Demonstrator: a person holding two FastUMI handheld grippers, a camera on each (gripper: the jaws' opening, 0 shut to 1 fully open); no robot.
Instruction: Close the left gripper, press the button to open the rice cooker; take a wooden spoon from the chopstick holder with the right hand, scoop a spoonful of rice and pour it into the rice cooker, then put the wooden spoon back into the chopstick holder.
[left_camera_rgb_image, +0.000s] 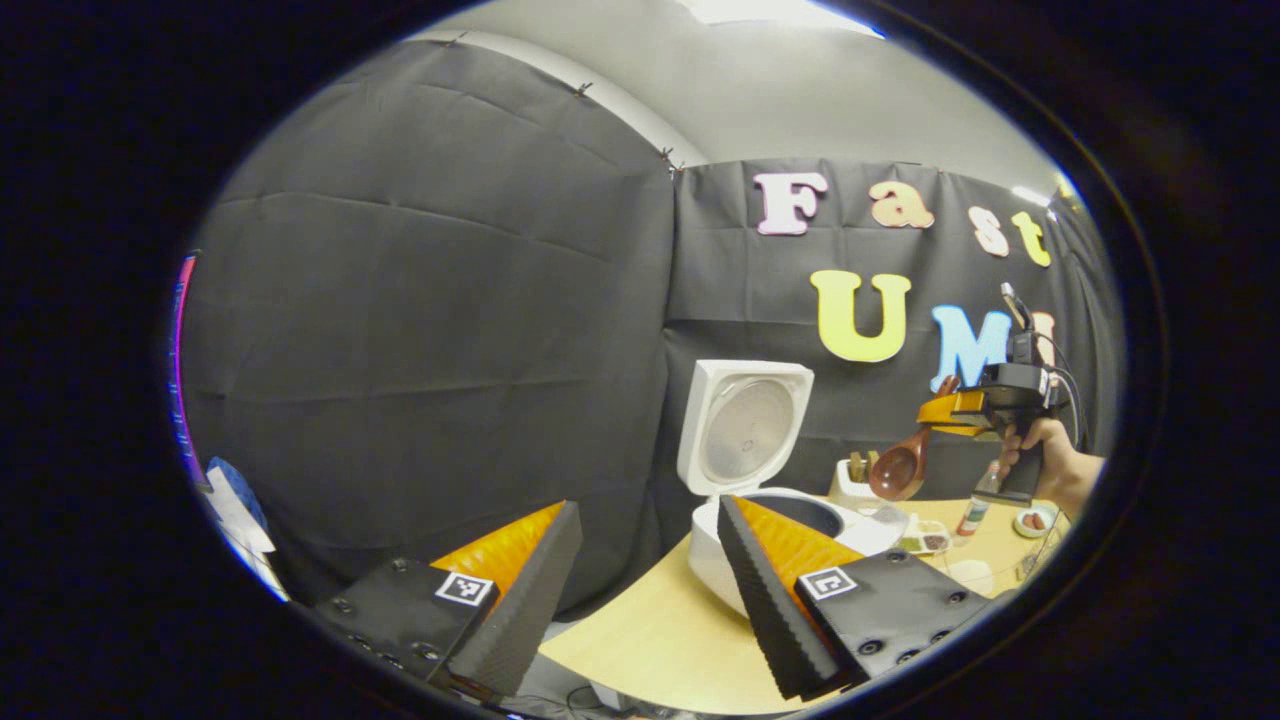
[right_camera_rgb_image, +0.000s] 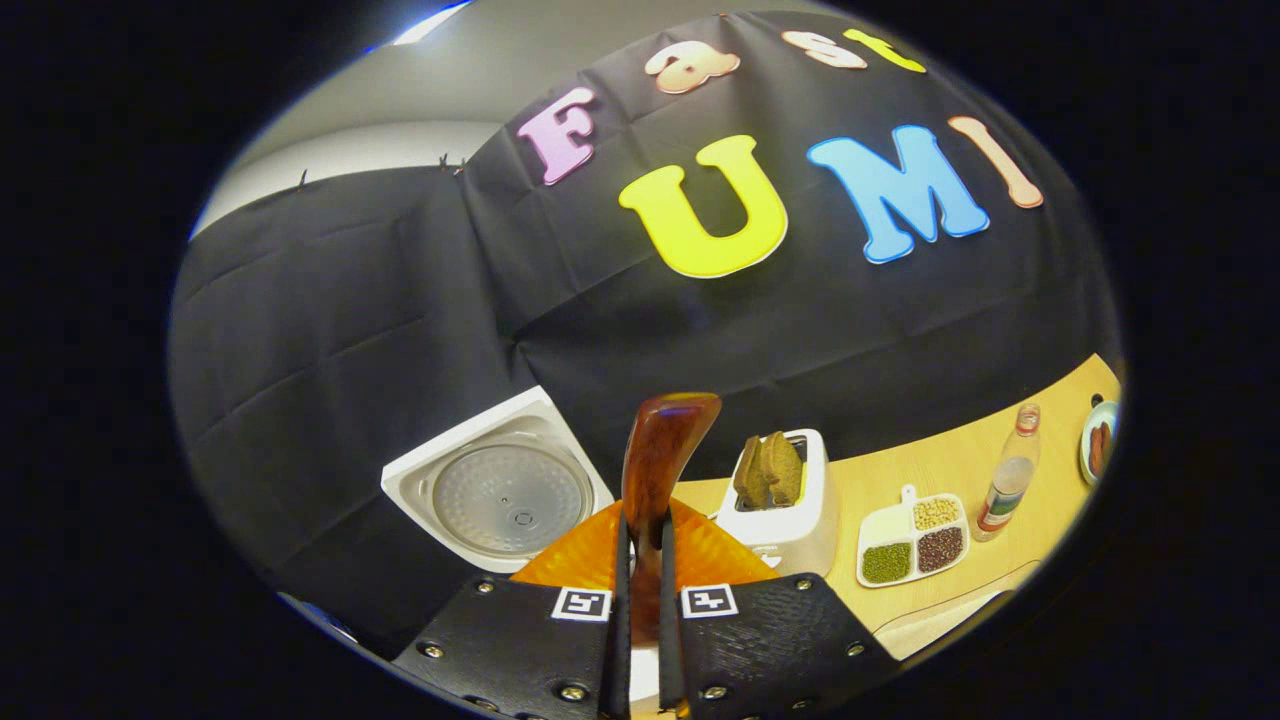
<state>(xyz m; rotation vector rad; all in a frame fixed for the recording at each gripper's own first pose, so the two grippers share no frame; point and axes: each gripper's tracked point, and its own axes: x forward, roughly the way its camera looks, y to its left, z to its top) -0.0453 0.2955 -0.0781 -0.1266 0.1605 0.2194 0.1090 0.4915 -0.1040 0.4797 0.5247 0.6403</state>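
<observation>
The white rice cooker (left_camera_rgb_image: 790, 535) stands on the wooden table with its lid (left_camera_rgb_image: 745, 428) raised upright; the same lid (right_camera_rgb_image: 505, 495) appears in the right gripper view. My left gripper (left_camera_rgb_image: 648, 510) is open and holds nothing, hovering near the cooker's left front. My right gripper (right_camera_rgb_image: 645, 530) is shut on the handle of a brown wooden spoon (right_camera_rgb_image: 660, 455). In the left gripper view, a hand holds that right gripper (left_camera_rgb_image: 960, 408) above the table right of the cooker. The wooden spoon (left_camera_rgb_image: 900, 468) hangs from it bowl-down, over the white chopstick holder (left_camera_rgb_image: 855, 485).
The chopstick holder (right_camera_rgb_image: 785, 500) with brown wooden utensils stands behind the cooker. A white divided dish (right_camera_rgb_image: 915, 545) of green, red and pale grains lies to its right. Beyond it are a small bottle (right_camera_rgb_image: 1005, 485) and a plate (right_camera_rgb_image: 1095, 445). Black cloth walls close the back.
</observation>
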